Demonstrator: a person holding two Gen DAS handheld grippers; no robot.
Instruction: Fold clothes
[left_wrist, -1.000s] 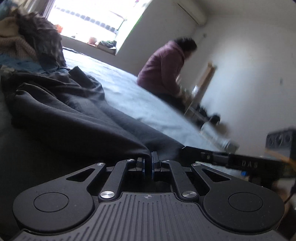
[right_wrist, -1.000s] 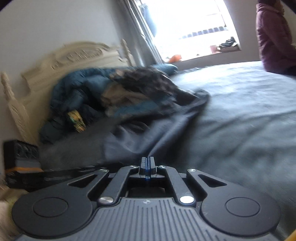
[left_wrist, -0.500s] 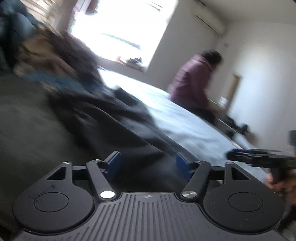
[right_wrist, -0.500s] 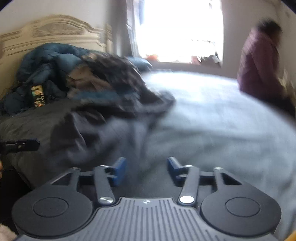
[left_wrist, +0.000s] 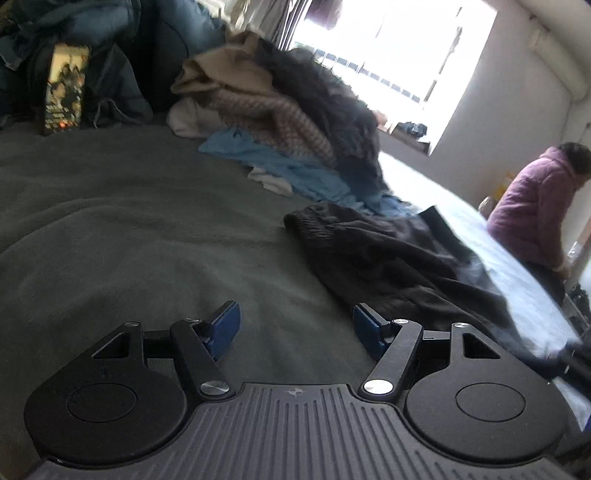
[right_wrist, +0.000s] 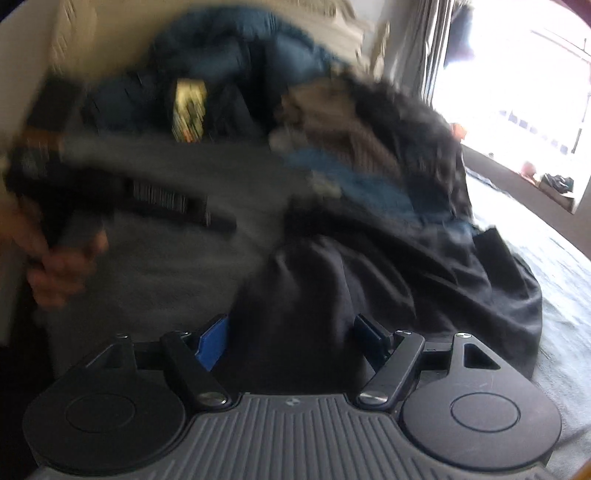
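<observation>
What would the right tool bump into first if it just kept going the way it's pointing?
Probably the dark garment heaped on the bed: its near fold lies just ahead of the right tool, between the open jaws. The picture is blurred, so depth is uncertain.

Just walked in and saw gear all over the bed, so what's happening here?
A person is folding clothes on the bed with a handheld gripper in each hand. Both the left gripper and the right gripper are open and hold nothing. A dark garment lies crumpled ahead of them, not yet folded. A pile of clothes waits behind it, and another person in a purple jacket sits at the far edge.
</observation>
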